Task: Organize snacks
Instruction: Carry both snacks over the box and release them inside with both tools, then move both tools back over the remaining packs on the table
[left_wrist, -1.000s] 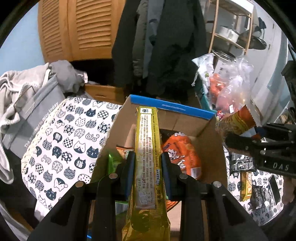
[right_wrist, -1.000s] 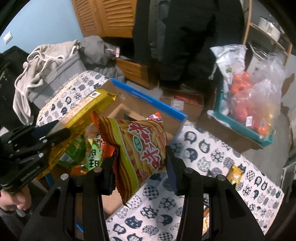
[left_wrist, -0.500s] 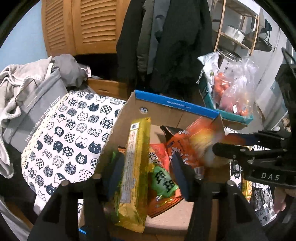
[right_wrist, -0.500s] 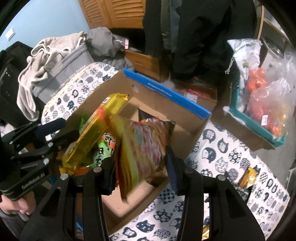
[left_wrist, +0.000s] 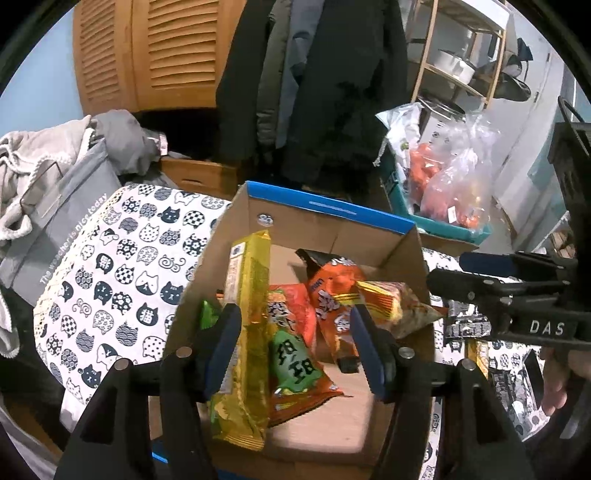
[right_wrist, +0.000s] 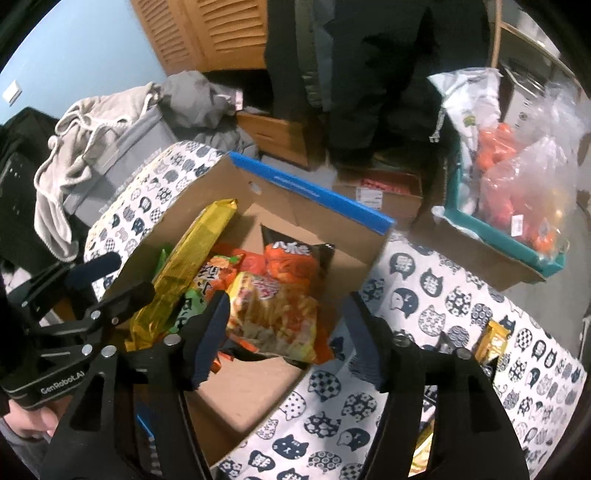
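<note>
While both grippers hover over the box (left_wrist: 325, 218), their jaws stand wide apart and hold nothing. Going from the left, the cat-print cloth (left_wrist: 110, 273) covers the desk beside the box's left wall. Inside the box, a green pack (left_wrist: 207, 314) shows at the left wall, then the long yellow pack (left_wrist: 248, 317) stands on edge, leaning along that side, just beside the left gripper's (left_wrist: 295, 347) left finger. Next lies an orange-and-green bag (left_wrist: 295, 343) between the fingers, then a black-and-orange bag (left_wrist: 328, 284) toward the far wall, and the fries bag (left_wrist: 391, 306) lies on top of it at the right. From the right wrist view the fries bag (right_wrist: 277, 314) lies between the fingers of the right gripper (right_wrist: 284, 332), apart from both. Right of the box, on the cloth (right_wrist: 436, 295), lies a small gold packet (right_wrist: 493, 338). Beyond, a teal bin (right_wrist: 517, 243) holds clear bags.
</note>
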